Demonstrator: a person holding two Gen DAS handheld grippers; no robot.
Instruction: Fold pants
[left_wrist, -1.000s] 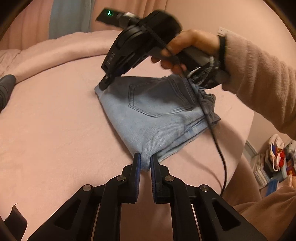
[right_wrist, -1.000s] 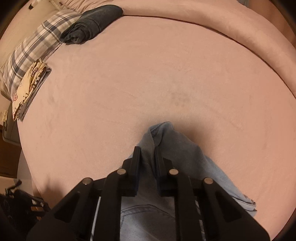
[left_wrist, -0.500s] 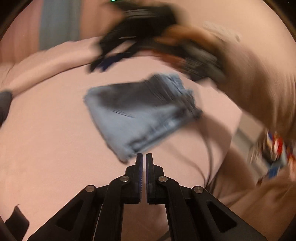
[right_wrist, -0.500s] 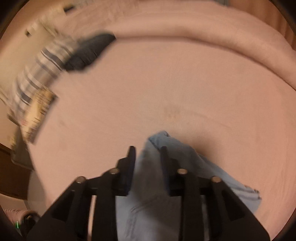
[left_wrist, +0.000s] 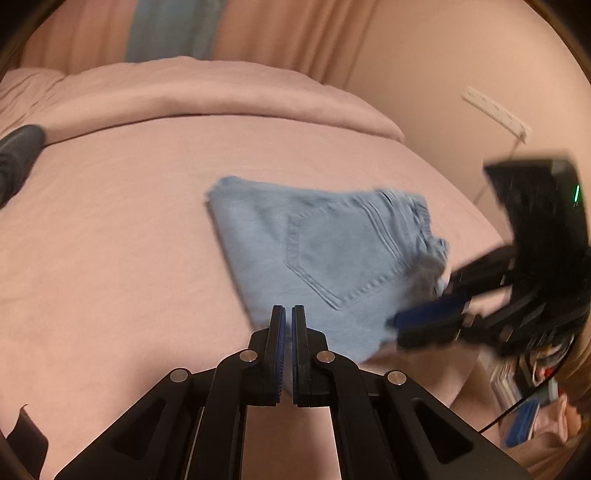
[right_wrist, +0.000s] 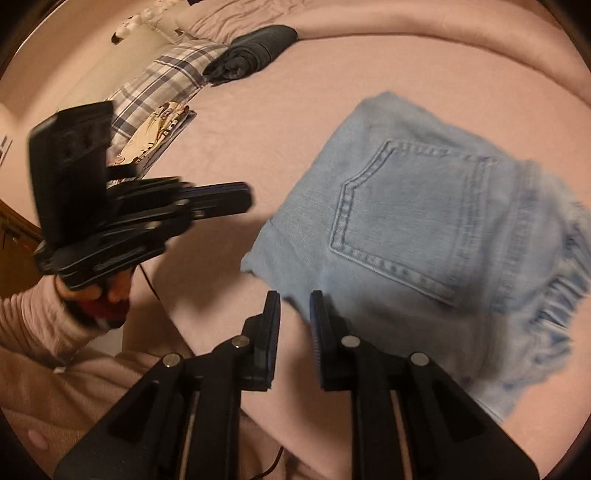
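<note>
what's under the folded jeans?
The folded jeans lie pocket-up on the pink bedspread, which shows all around them. The lower denim layers and the bedspread beneath are covered; whether anything else sits under there can't be seen.

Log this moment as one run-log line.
stage: fold done, pants released | jeans: folded, pocket up, on pink bed | left gripper: shut, empty | right gripper: open, empty, at jeans edge

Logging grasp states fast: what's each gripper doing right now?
Left gripper: jaws nearly shut, holding nothing, at the near edge of the folded jeans.
Right gripper: jaws open, empty, at the jeans' edge.
</note>
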